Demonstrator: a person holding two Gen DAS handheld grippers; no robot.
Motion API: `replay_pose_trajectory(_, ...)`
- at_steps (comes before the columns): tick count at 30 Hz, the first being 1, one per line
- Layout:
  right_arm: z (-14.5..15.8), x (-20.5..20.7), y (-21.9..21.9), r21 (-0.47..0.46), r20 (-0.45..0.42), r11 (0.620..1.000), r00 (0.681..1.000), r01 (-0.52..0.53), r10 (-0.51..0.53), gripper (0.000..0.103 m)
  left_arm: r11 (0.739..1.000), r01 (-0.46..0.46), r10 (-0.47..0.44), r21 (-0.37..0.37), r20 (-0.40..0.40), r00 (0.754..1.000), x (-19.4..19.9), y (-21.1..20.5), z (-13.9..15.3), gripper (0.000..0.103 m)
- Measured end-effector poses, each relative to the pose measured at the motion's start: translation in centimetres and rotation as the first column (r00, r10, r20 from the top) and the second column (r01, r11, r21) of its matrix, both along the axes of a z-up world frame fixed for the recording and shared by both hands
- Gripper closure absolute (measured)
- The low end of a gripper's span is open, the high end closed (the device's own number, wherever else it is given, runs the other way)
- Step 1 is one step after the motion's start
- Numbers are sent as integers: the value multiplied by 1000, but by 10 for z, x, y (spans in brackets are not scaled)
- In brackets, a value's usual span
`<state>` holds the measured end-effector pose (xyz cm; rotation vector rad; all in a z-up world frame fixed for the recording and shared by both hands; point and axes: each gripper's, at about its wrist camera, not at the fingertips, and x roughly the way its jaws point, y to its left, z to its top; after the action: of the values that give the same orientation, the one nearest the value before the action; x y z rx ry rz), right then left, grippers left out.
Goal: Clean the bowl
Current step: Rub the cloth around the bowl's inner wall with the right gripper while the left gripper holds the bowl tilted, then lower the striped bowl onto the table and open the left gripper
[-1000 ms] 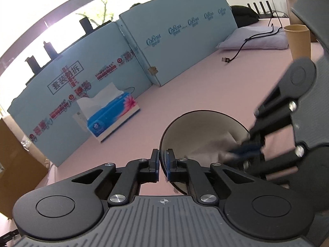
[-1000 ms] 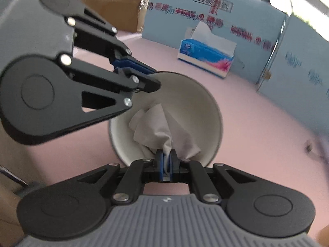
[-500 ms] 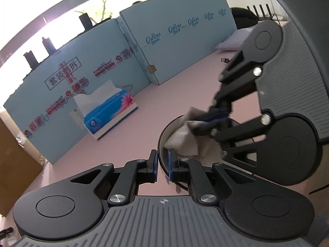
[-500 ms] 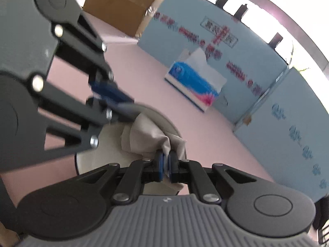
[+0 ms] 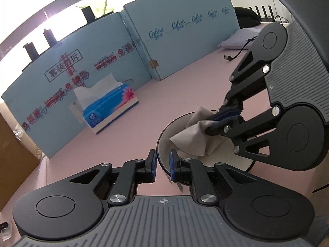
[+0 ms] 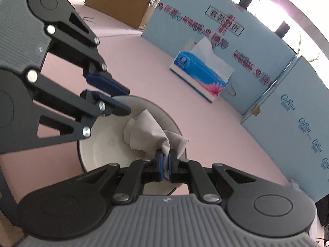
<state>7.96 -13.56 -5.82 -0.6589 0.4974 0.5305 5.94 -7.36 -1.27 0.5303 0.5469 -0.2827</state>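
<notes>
Between the opening left tool (image 5: 162, 162) sits the bowl (image 5: 162, 144) rim; right tool (image 6: 166, 162) pinches tissue (image 6: 148, 135).

Pink table (image 5: 185, 86) bears bowl (image 6: 102, 144), tissue box (image 5: 109, 107), perhaps a cable (image 5: 236, 54).

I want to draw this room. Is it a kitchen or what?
Probably not a kitchen. It looks like an office or test room: a pink table fenced with blue cardboard panels, a tissue box, and a cardboard box behind.
</notes>
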Motion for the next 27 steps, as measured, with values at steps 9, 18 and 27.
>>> replay_pose_trajectory(9, 1, 6, -4, 30, -77, 999, 997, 20, -18, 98, 999, 19, -19, -38, -7, 1000, -1, 5, 1, 83)
replay_pose_trajectory(18, 6, 28, -12, 134, -229, 990, 973, 49, -17, 98, 993, 14, -18, -118, -35, 999, 4, 19, 0, 80)
replay_pose_trajectory(27, 13, 43, -4, 136, -297, 989, 955, 52, -10, 97, 977, -10, -1, -213, -49, 999, 12, 41, 0, 70)
